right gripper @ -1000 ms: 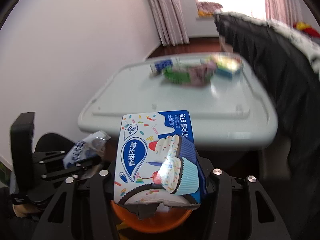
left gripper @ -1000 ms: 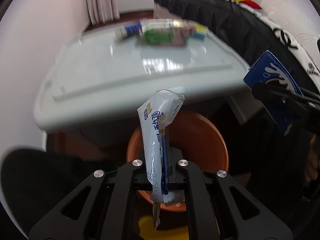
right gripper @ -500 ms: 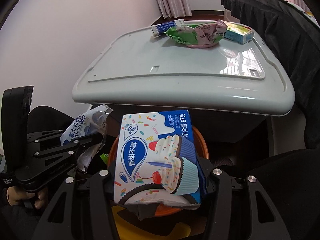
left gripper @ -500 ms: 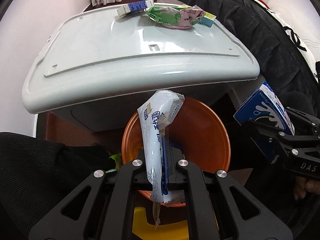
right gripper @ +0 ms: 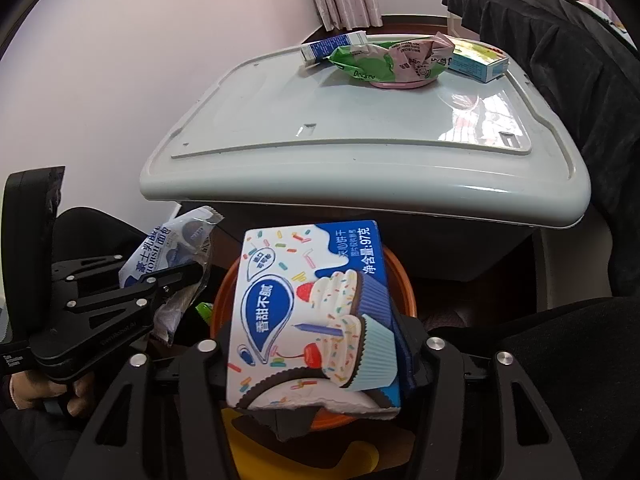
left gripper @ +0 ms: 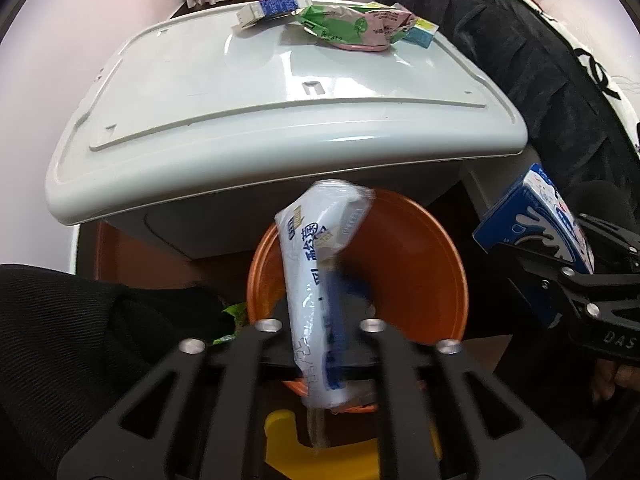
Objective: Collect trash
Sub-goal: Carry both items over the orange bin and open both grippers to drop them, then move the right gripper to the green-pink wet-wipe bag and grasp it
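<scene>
In the left wrist view, the left gripper (left gripper: 320,336) fills the lower middle of the frame, and a white-and-blue wrapper (left gripper: 320,280) stands between its jaws. The wrapper is motion-blurred, so whether the jaws still pinch it cannot be told. Directly behind it, in the centre of the frame, sits the orange bin (left gripper: 416,272), its mouth open upward, with a yellow object (left gripper: 280,436) below it at the bottom edge. At the right edge the right gripper (left gripper: 560,276) shows side-on.

In the right wrist view, the right gripper (right gripper: 316,360) has its jaws closed on a blue-and-white biscuit box (right gripper: 312,316), held upright at lower centre just above the bin's rim (right gripper: 404,280). At the left of that frame the left gripper (right gripper: 160,284) appears with the wrapper (right gripper: 172,244) against it.

Farther back, across the upper half of both views, a pale grey lid forms the surface (right gripper: 360,120). At its far end lie a small blue-and-white carton (right gripper: 332,46), a crumpled green-and-pink bag (right gripper: 392,62) and a light blue box (right gripper: 476,60), close together. A dark fabric (right gripper: 560,40) runs along the upper right.
</scene>
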### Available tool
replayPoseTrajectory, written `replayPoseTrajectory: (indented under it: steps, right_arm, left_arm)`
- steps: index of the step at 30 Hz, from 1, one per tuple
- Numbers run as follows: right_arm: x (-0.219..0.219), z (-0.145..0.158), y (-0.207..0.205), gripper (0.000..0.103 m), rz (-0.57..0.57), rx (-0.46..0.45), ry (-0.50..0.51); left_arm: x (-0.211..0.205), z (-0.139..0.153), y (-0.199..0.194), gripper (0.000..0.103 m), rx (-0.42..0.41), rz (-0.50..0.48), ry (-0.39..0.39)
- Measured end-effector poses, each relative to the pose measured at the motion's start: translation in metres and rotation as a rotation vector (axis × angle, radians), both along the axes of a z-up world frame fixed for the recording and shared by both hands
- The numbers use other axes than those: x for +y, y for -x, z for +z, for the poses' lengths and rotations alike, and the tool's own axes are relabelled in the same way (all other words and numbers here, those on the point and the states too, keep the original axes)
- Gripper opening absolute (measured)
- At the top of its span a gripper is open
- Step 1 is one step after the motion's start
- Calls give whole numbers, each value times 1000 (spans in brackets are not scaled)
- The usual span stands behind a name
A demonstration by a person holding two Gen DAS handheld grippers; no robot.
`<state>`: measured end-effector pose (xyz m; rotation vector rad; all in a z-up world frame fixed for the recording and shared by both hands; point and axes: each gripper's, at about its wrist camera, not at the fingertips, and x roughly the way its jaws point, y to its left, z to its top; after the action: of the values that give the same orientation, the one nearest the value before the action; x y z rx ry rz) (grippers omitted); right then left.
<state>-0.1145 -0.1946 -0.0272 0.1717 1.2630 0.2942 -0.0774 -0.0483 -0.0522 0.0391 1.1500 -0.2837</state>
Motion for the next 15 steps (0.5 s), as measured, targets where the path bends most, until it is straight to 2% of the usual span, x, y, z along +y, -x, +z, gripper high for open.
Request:
replayPoseTrajectory:
  steps: [1,2,5,9,15]
  right_arm:
    - [-1,1,0,87,-7,-7,10]
    - [-3,4,1,86,-24,-30,20]
    - [-11,10,0,86,-55,-49,13]
    - [-24,15,-4,86,-102,-60,-5]
    - [-30,21,-15,86,-102,-78,0]
  left_arm:
    - [2,1,0,66,-8,19,-12]
    - [5,3,1,94,-22,38,-13]
    - [14,11,2,93,-52,59,33]
    - [17,12,-1,93,-48,70,37]
    - [15,26,-7,93,-90,50,34]
